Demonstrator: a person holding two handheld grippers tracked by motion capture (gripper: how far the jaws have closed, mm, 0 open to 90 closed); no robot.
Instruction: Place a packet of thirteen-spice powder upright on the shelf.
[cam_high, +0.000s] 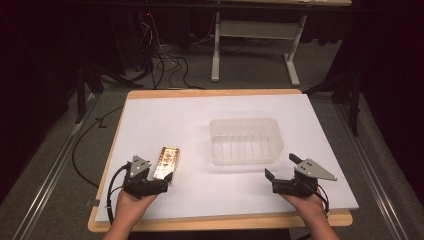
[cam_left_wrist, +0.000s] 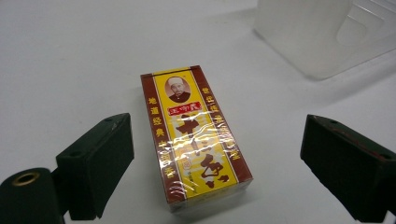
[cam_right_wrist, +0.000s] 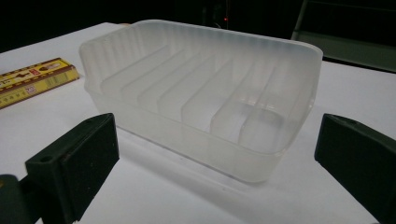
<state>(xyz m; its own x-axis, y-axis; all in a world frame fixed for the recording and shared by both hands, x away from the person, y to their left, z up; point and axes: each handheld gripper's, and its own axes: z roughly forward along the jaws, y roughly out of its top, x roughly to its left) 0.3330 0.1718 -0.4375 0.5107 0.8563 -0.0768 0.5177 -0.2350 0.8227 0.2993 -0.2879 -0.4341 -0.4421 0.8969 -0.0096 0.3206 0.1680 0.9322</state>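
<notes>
The left gripper view brings out what the high view blurs: the box (cam_left_wrist: 194, 140) is a flat yellow pack with dark red borders, a small portrait near its far end, bold dark characters down its face and a glossy film wrap that catches the light. It lies flat on the white table (cam_left_wrist: 70, 56) straight ahead of the left gripper (cam_left_wrist: 217, 163), its near end reaching in between the two black jaws, which stand spread wide with clear table showing on both sides of the pack, so nothing is pinched. In the high view the box (cam_high: 165, 162) sits just beyond the left gripper (cam_high: 152, 182). The right gripper (cam_high: 280, 172) also has its jaws spread apart, holding nothing. Its own view shows the tub (cam_right_wrist: 201, 98), a frosted, translucent plastic container with ribbed walls and floor, lying just ahead of the jaws with nothing inside; the box (cam_right_wrist: 35, 79) lies far off to the left of it.
</notes>
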